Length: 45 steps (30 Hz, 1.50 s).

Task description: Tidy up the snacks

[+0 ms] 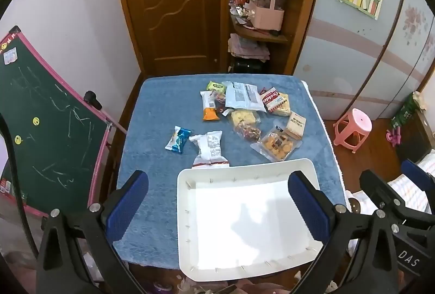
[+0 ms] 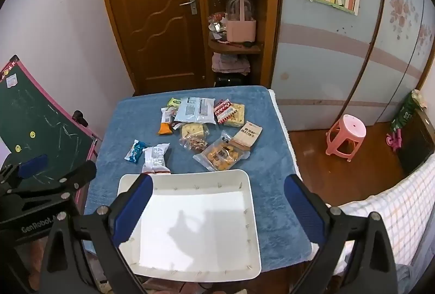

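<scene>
1. While both grippers hang over the near edge of the desk (image 1: pixel 152 114) with nothing between their fingers, the left gripper (image 1: pixel 217 201) and the right gripper (image 2: pixel 217 209) stand spread wide and the white tray (image 2: pixel 251 215) lies empty beneath them.
2. The snack packets sit in a loose cluster beyond the tray; the white wrapped packet (image 1: pixel 210 148) almost touches its far rim, with the blue packet (image 1: pixel 178 140) just beside it.
3. Judging by this, the nearest packet is the sensible first pick: descend squarely over its middle, pinch across the narrow width, lift clear of the rim.
4. A blue plush cloth covers the desk; a chalkboard (image 1: pixel 40 114) leans left, and a pink stool (image 2: pixel 345 136) stands on the wooden floor.
</scene>
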Each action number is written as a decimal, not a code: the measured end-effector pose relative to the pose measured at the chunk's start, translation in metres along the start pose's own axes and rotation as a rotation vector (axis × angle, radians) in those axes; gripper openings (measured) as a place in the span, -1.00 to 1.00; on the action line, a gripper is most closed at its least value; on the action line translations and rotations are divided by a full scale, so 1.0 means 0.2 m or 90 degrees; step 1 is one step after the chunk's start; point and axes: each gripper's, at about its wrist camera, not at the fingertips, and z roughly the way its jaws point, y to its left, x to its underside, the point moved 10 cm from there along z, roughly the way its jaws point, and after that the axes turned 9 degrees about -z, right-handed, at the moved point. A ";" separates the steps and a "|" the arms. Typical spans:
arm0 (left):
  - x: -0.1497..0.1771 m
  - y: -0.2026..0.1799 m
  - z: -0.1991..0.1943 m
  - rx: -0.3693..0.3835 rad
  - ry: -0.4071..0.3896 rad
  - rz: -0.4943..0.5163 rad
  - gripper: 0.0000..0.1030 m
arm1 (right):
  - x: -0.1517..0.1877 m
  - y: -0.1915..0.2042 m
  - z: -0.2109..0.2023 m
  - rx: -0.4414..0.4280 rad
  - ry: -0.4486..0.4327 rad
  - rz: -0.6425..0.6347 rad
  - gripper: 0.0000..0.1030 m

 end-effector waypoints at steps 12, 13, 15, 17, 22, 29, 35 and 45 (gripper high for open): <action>0.01 0.00 -0.01 0.005 0.006 -0.009 0.98 | 0.01 0.02 -0.02 -0.005 -0.011 -0.007 0.91; 0.01 0.00 -0.01 0.005 0.006 -0.010 0.98 | 0.00 0.01 -0.01 -0.005 -0.007 -0.003 0.91; 0.01 0.01 0.00 0.007 0.005 -0.008 0.98 | 0.00 0.01 0.00 -0.008 -0.007 -0.003 0.91; 0.01 0.01 0.00 0.008 0.005 -0.007 0.98 | -0.01 0.01 0.00 -0.009 -0.008 -0.001 0.91; 0.01 0.02 0.00 0.008 0.005 -0.007 0.97 | -0.02 0.02 0.00 -0.010 -0.008 0.000 0.91; -0.03 0.01 0.01 0.006 0.013 -0.004 0.93 | -0.01 0.04 0.02 -0.016 -0.003 0.004 0.91; -0.03 0.02 0.01 0.005 0.012 -0.005 0.89 | -0.01 0.04 0.03 -0.018 -0.006 0.006 0.91; -0.03 0.03 0.02 0.003 0.017 -0.005 0.87 | -0.01 0.06 0.05 -0.023 -0.003 0.005 0.91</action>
